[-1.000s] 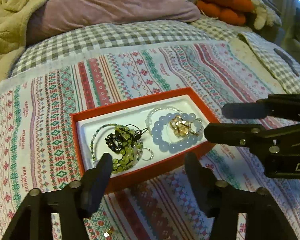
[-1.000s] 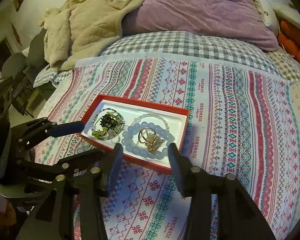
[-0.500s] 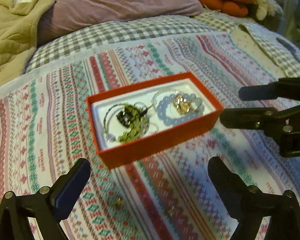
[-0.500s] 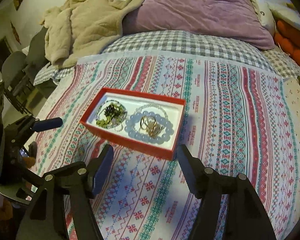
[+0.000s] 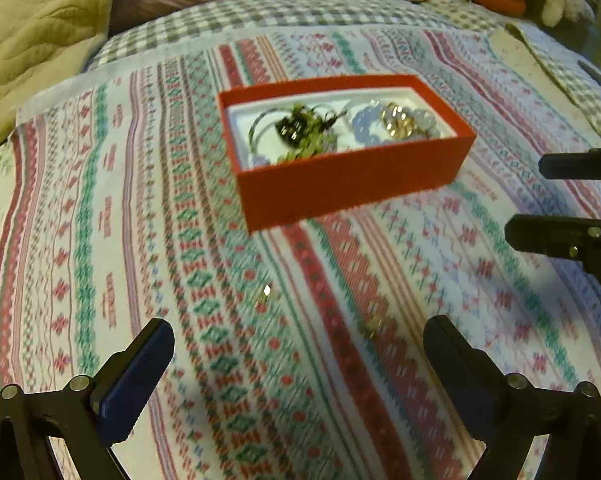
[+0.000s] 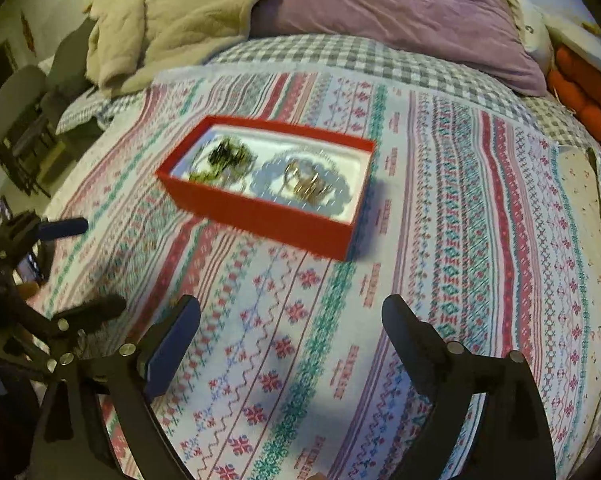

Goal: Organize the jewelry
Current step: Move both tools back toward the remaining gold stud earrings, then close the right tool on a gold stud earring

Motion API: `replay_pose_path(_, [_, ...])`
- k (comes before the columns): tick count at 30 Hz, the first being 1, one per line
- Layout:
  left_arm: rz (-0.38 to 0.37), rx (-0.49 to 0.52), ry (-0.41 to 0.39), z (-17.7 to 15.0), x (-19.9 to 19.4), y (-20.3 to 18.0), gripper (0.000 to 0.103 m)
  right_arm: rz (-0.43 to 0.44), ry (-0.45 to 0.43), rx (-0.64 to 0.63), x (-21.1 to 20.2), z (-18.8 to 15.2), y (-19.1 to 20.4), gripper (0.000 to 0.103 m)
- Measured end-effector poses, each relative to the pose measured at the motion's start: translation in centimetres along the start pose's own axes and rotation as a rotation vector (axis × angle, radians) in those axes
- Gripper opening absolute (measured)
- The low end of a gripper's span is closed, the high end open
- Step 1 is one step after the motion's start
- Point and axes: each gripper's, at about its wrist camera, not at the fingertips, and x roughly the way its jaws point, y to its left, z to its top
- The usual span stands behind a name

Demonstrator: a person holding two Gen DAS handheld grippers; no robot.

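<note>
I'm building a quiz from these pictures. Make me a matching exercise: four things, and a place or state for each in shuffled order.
Things:
1. pale blue bead bracelet
2. small gold pieces
3. left gripper
4. purple pillow

Places or states:
A. loose on the patterned cloth
B. at the head of the bed
C. inside the red box
D. open, nothing between its fingers

Pairs: 1-C, 2-A, 3-D, 4-B

Both grippers' fingers (image 5: 140,372) apart, empty
</note>
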Motion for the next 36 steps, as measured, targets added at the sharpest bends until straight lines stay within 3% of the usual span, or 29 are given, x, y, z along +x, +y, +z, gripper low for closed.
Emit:
replay_pose_path(15, [0.052,0.023,0.057,-3.2,0.6,2.0,0.102,0.015,0.059,-0.089,2.9,-1.9,3.6,0.094])
replay_pose_path(28, [0.079,-0.014,0.106,-3.4,1.6,3.8,0.102,0.119,0.087,-0.166,6.1,-1.6,7.8,0.094])
replay_pose_path(31, [0.083,-0.024,0.112,-3.5,1.6,4.3,0.102,0.118,0.089,-0.178,6.9,-1.4,8.2,0.087])
replay_pose_path(36, [0.081,-0.044,0.116,-3.8,1.5,5.0,0.102,0.108,0.07,-0.207,7.6,-1.0,8.8,0.067])
